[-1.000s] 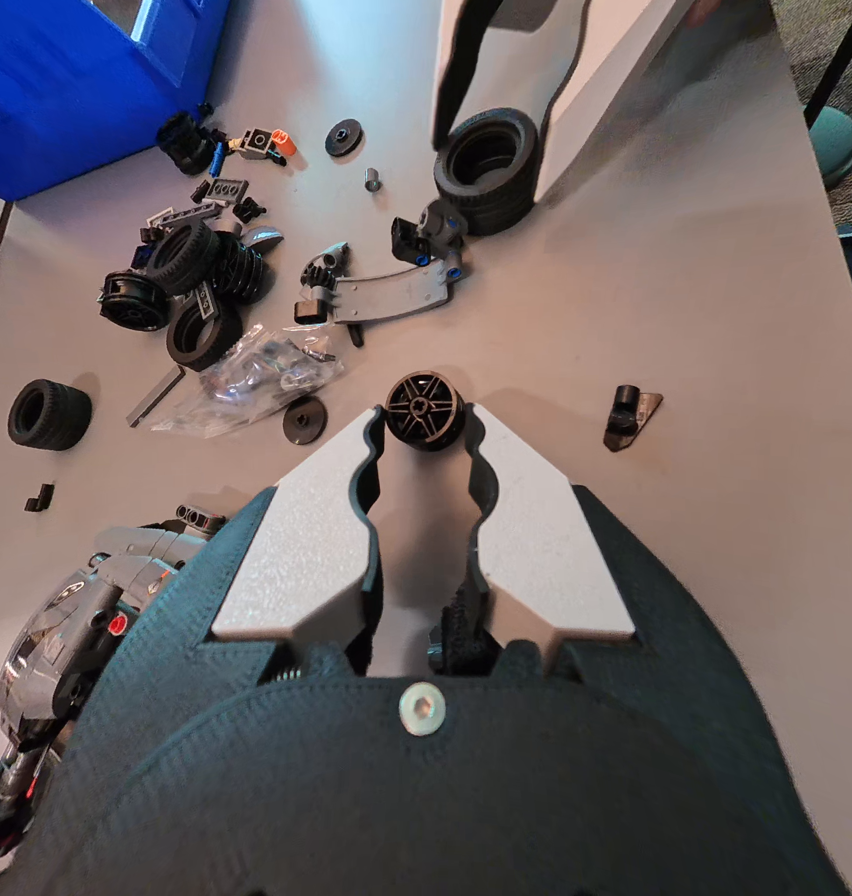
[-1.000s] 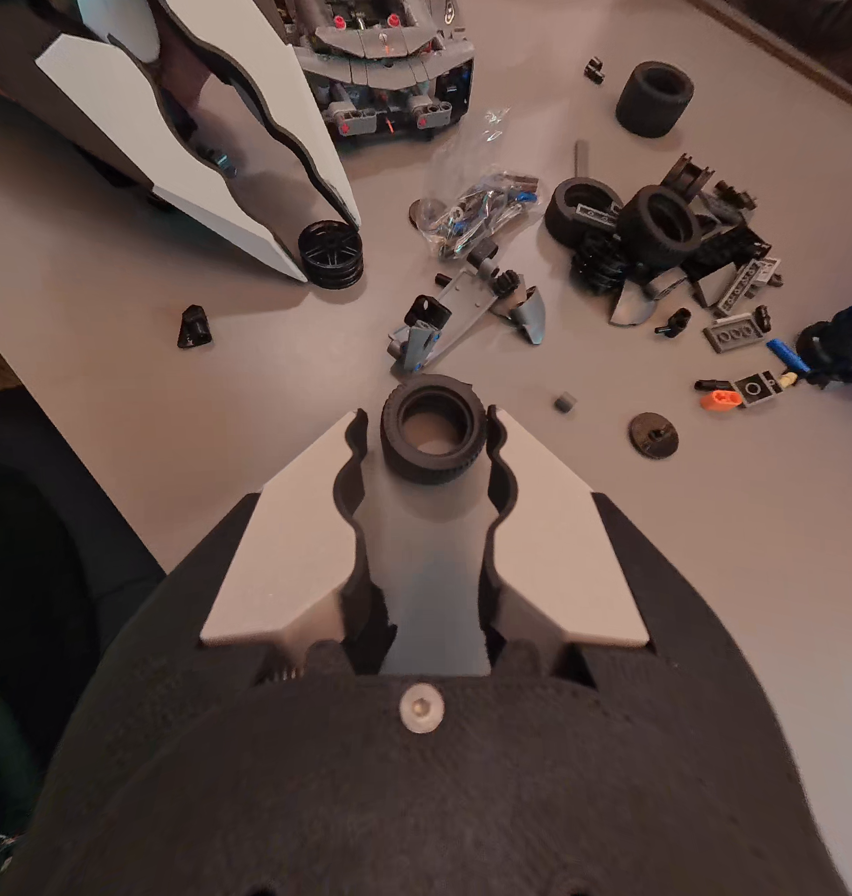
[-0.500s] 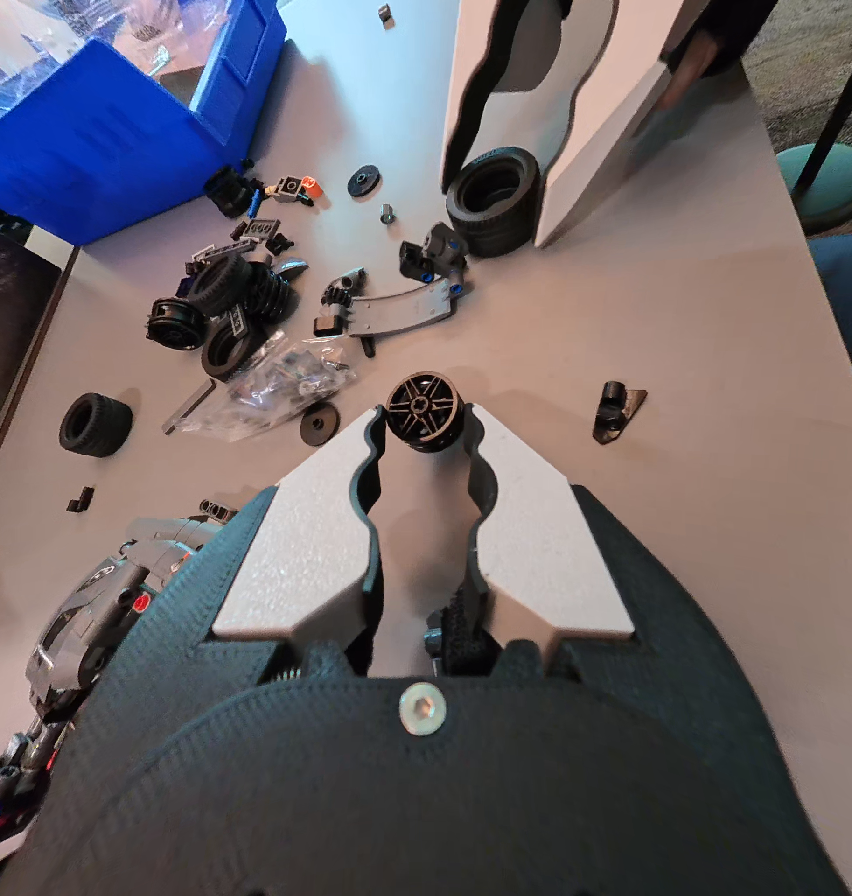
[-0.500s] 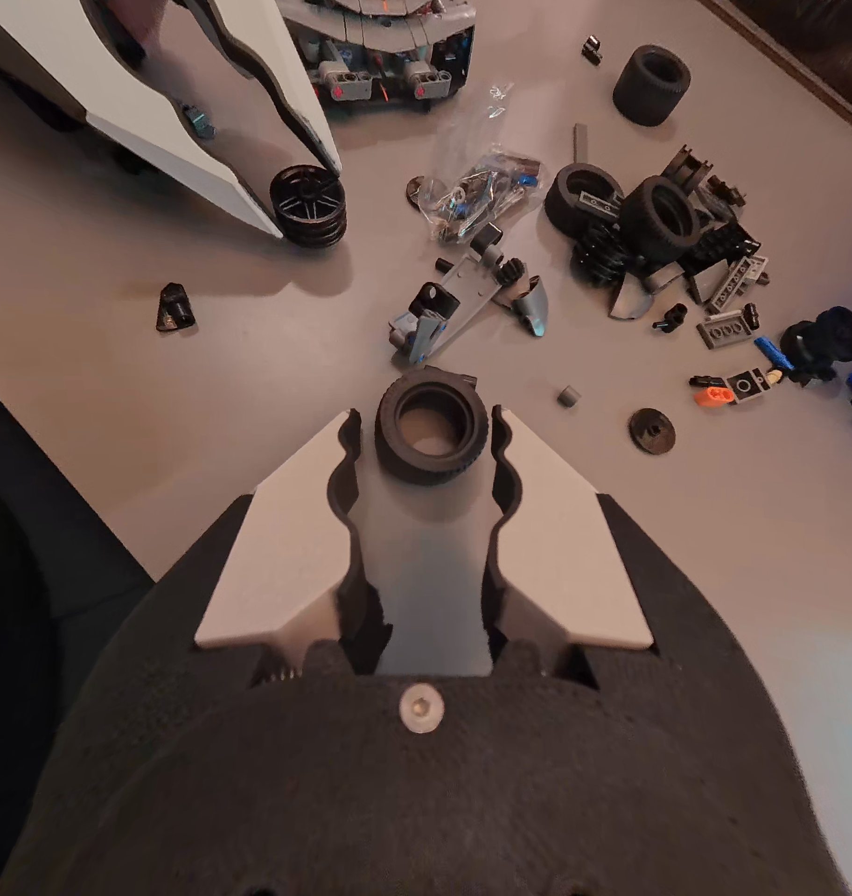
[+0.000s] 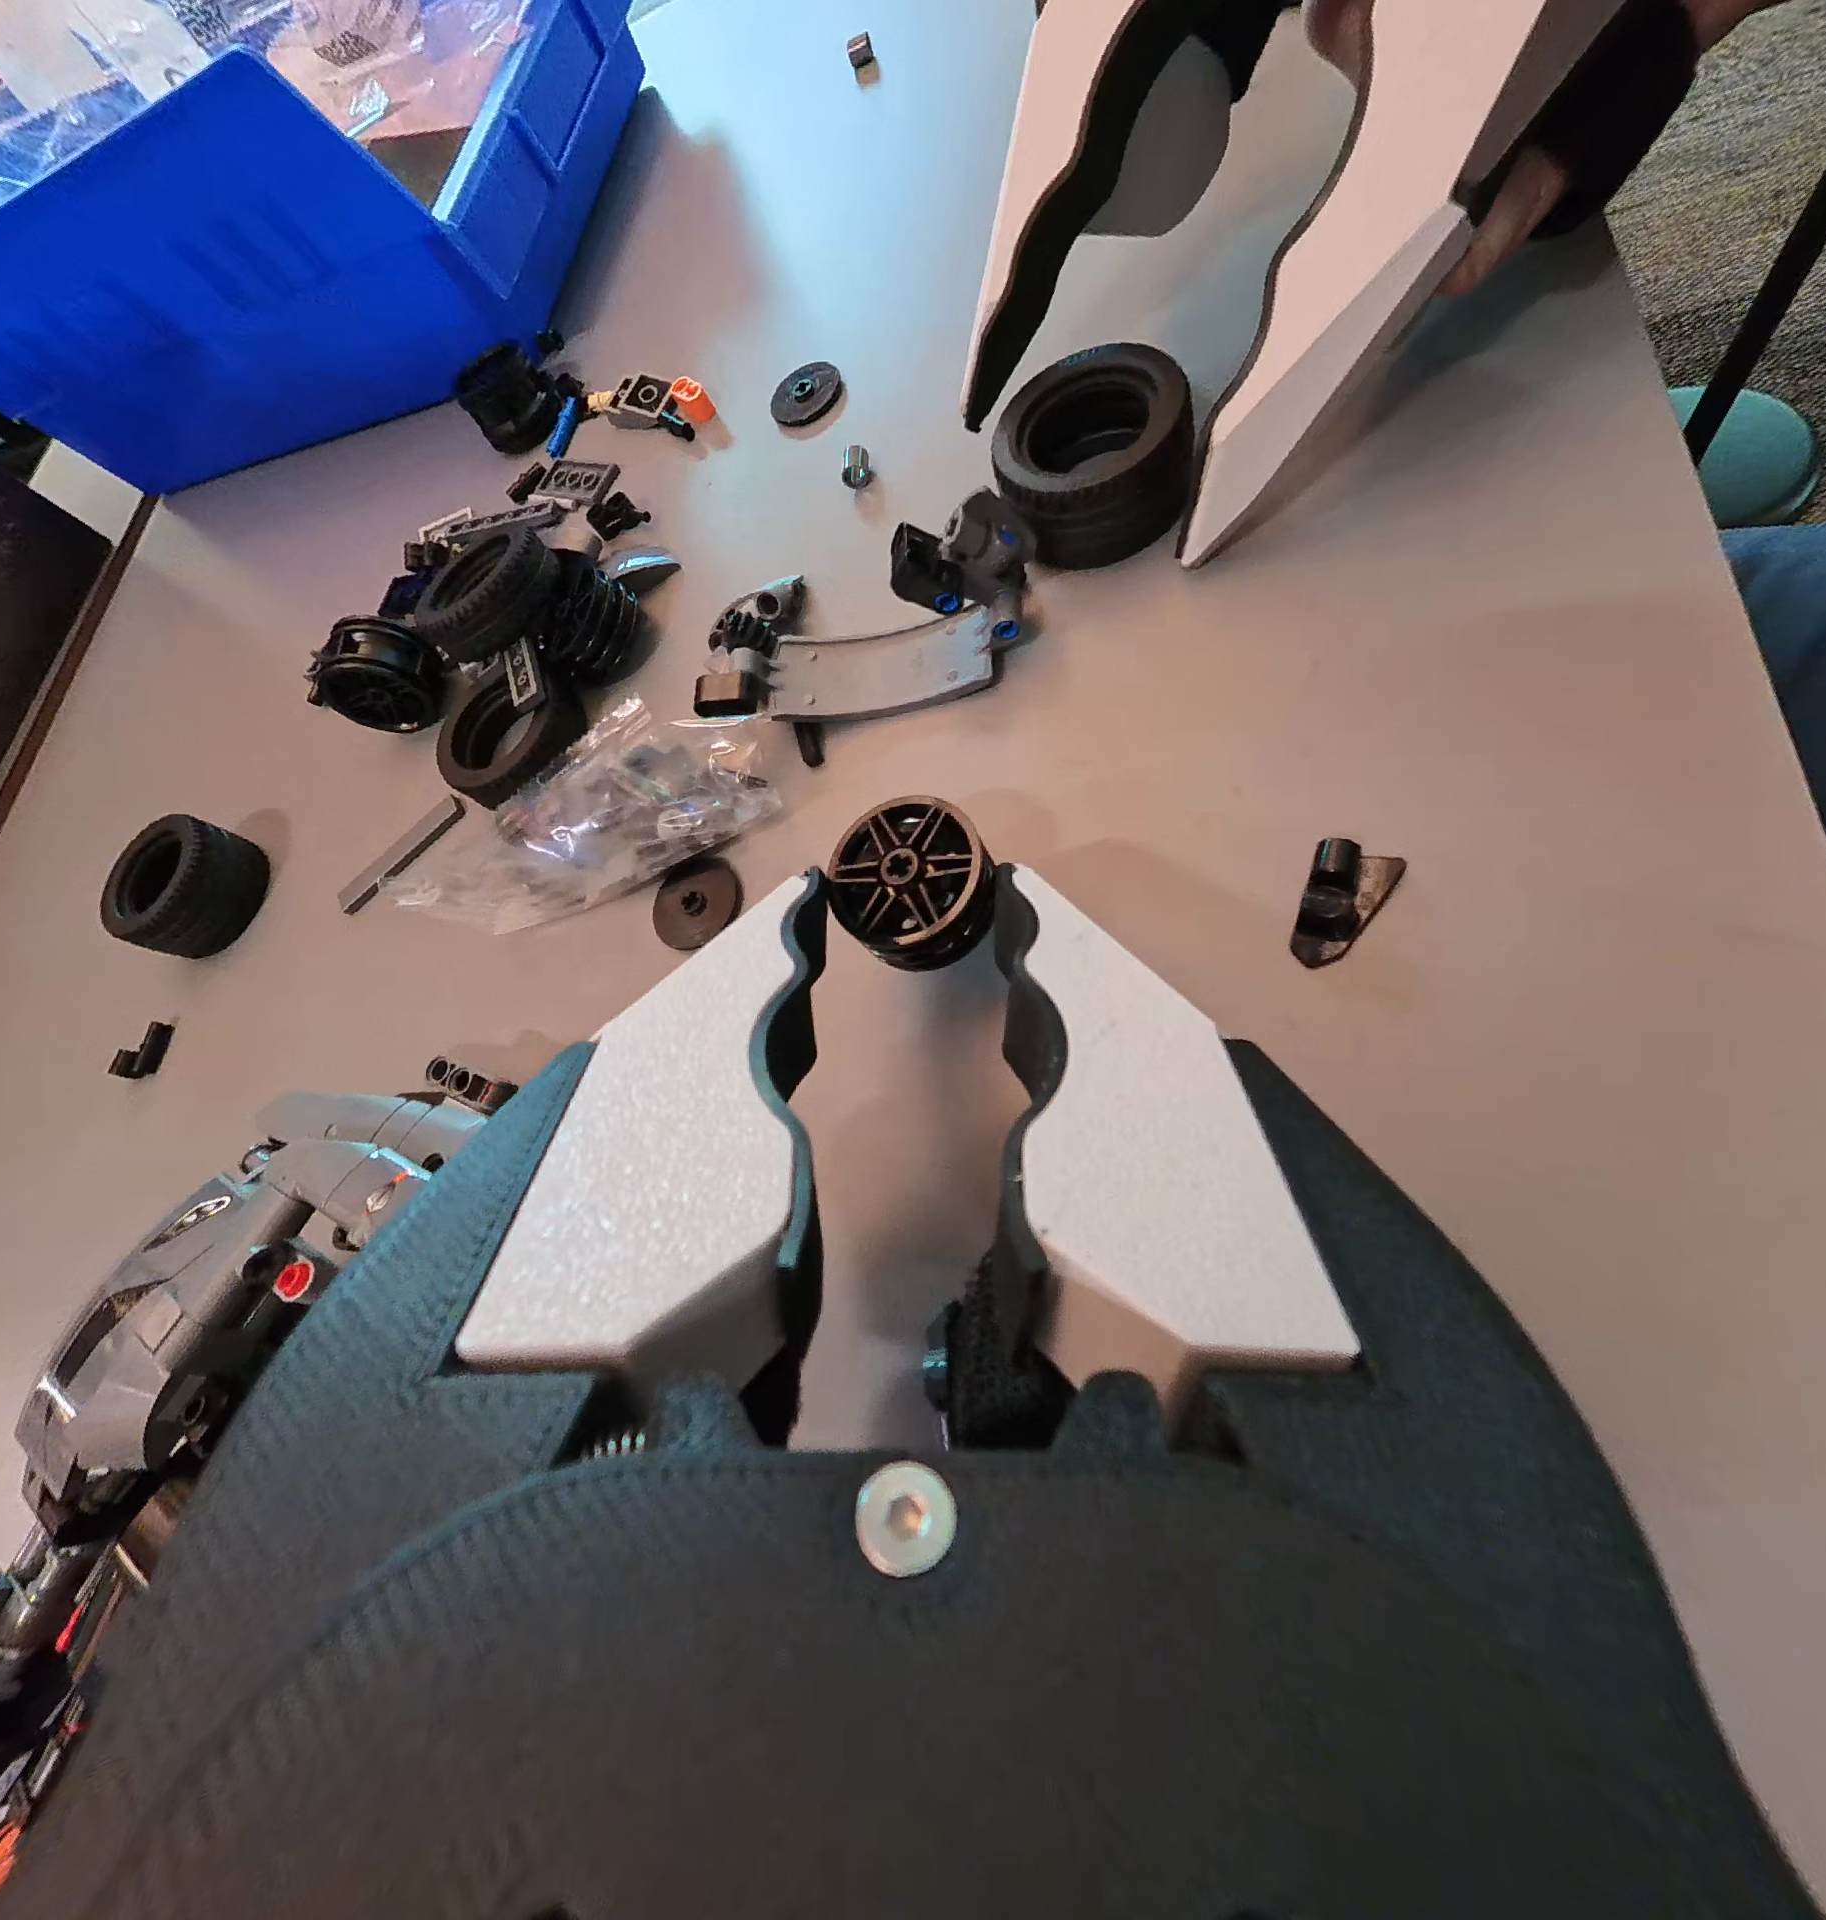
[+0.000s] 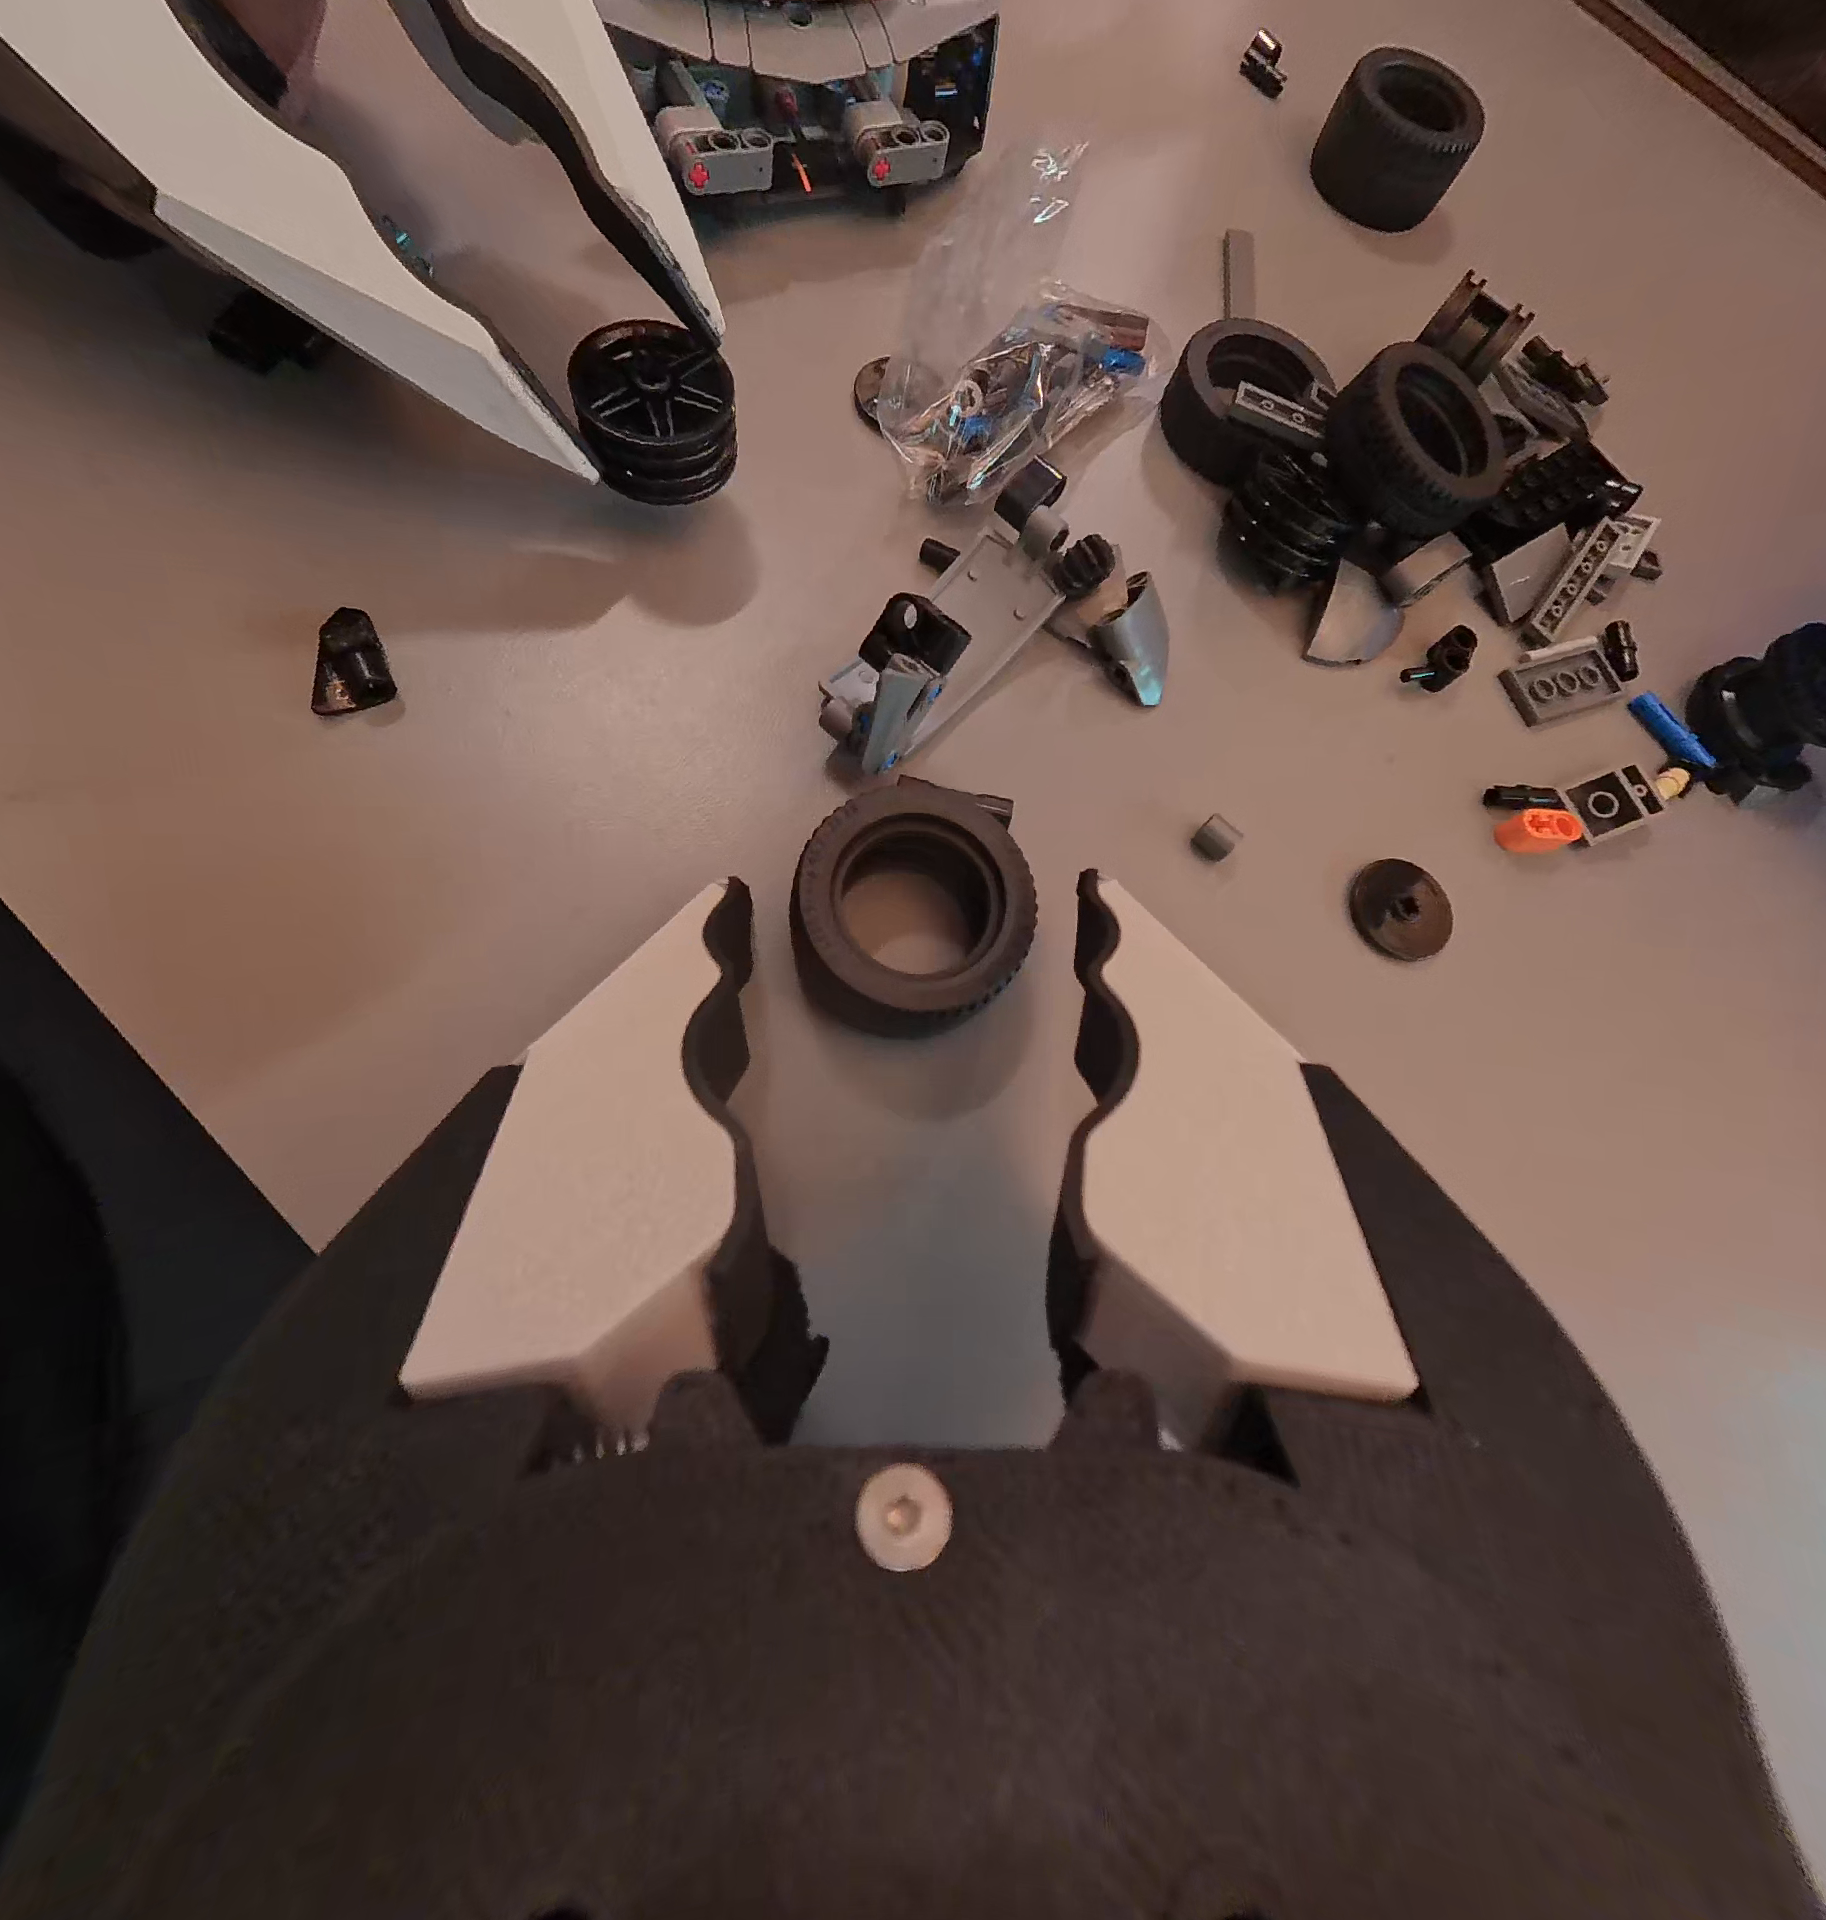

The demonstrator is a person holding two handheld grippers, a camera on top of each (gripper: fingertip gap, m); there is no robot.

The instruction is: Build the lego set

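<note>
Left wrist view: left gripper [image 5: 907, 902] still pinches the spoked black wheel rim [image 5: 907, 896] at its fingertips, now lifted higher over the table [image 5: 1304, 1195]. Part-built grey car [image 5: 202, 1278] is cut off at lower left.

Right wrist view: right gripper [image 6: 914, 904] has just spread; black tyre [image 6: 914, 920] sits free between its fingers, seemingly released on the table. Contact underneath unclear. Likely step: press rim into tyre.
</note>
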